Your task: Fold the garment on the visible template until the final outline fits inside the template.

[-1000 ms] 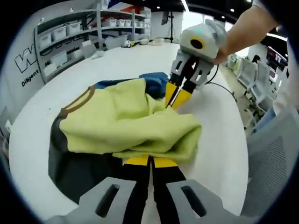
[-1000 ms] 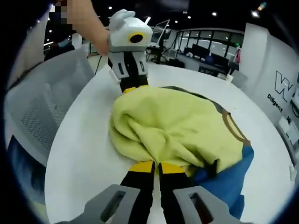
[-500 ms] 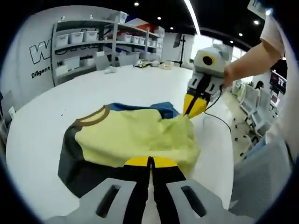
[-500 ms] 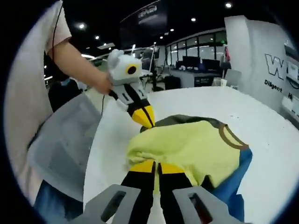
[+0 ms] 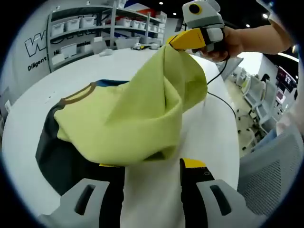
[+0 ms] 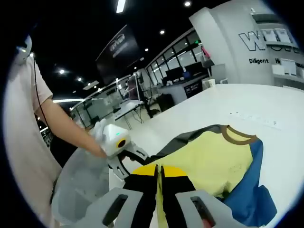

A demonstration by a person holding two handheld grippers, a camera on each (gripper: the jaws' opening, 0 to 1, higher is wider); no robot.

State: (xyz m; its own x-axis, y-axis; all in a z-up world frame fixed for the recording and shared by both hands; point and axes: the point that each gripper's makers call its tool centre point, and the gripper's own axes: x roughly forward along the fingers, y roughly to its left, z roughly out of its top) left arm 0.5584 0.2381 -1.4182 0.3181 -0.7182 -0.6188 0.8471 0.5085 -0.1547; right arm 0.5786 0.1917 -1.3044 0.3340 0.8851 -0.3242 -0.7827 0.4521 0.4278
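A yellow shirt [image 5: 118, 118] with a brown collar [image 5: 78, 95], a blue sleeve [image 6: 247, 190] and a dark grey part [image 5: 47, 147] lies on the round white table [image 5: 209, 128]. My right gripper [image 5: 183, 40] is shut on a yellow fold and holds it high above the table. In the right gripper view its jaws [image 6: 159, 170] are closed, with yellow cloth below them. My left gripper [image 5: 152, 166] stands open at the shirt's near edge; cloth hangs over its left jaw. The left gripper [image 6: 128, 164] also sits low by the shirt in the right gripper view.
Shelves with white bins [image 5: 80, 28] stand beyond the table's far side. A grey mesh chair [image 5: 270, 175] is close to the table's right edge. The person's arm [image 6: 61, 128] and a thin black cable [image 5: 223, 102] cross near that edge.
My left gripper has opened and let go of the yellow cloth. The right gripper, still shut on the shirt, has risen and pulled the fold up off the table.
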